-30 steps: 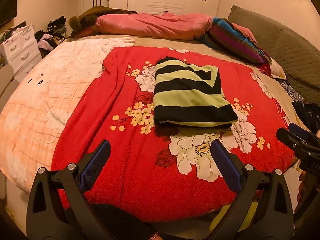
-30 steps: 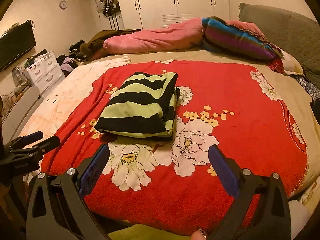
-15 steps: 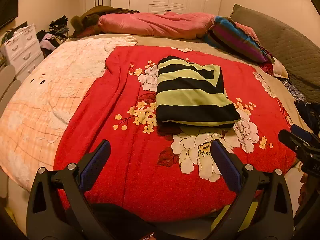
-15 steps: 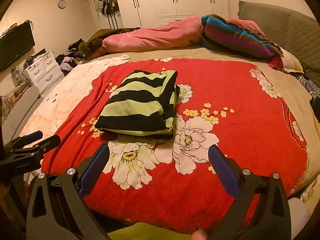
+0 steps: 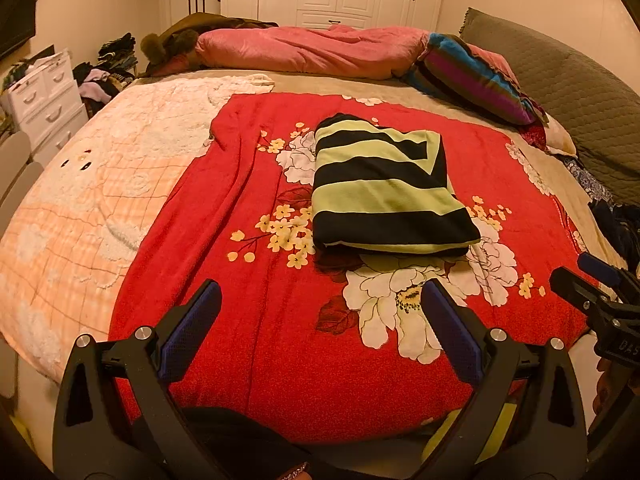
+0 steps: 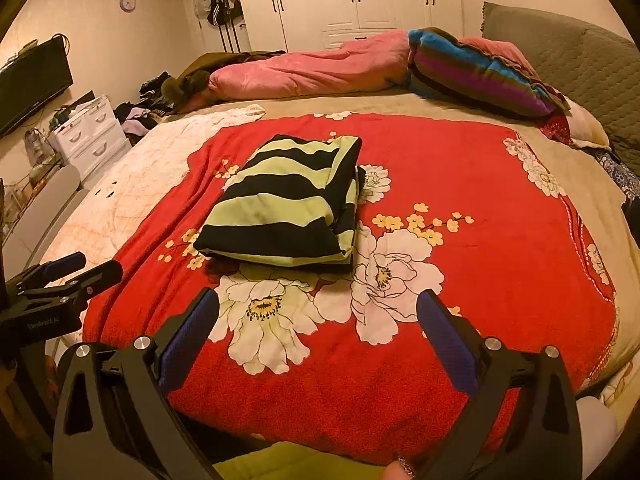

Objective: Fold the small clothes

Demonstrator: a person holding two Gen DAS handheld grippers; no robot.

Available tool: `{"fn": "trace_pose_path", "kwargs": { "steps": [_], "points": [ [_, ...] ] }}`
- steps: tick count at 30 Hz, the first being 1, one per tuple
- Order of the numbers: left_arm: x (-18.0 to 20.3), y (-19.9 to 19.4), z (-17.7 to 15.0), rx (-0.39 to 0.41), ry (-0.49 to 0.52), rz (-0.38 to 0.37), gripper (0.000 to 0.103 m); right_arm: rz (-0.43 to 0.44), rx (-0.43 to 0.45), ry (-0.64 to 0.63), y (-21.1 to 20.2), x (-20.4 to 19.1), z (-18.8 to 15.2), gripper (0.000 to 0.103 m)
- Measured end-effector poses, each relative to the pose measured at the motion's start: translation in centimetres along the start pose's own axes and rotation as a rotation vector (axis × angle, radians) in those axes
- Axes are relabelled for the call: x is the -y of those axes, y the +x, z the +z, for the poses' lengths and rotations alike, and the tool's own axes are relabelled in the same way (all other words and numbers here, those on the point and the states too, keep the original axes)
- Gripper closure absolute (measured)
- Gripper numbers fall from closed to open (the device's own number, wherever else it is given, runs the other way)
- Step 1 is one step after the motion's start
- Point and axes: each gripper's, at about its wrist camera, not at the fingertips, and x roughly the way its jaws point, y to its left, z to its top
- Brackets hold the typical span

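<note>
Both grippers, left gripper (image 5: pixel 320 320) and right gripper (image 6: pixel 316 320), have drifted slightly back from the folded striped garment (image 5: pixel 384 188), jaws released and empty; folding looks finished.

A folded striped garment (image 5: pixel 384 188), black and pale green, lies on the red floral blanket (image 5: pixel 280 340) spread over the bed. The left gripper (image 5: pixel 320 300) hangs above the blanket's near part, its blue-padded jaws spread wide and holding nothing, well short of the garment. At the right edge the right gripper (image 5: pixel 592 280) shows partly. A pink duvet (image 5: pixel 312 50) lies along the far side.
</note>
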Motion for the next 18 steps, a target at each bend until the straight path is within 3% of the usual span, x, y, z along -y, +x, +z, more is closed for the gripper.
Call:
{"fn": "trace_pose_path", "kwargs": {
  "steps": [18],
  "points": [
    [-0.23,0.01,0.00,-0.005,-0.003,0.004,0.009,-0.004,-0.012,0.004,0.05,0.03,-0.04,0.004]
  ]
}}
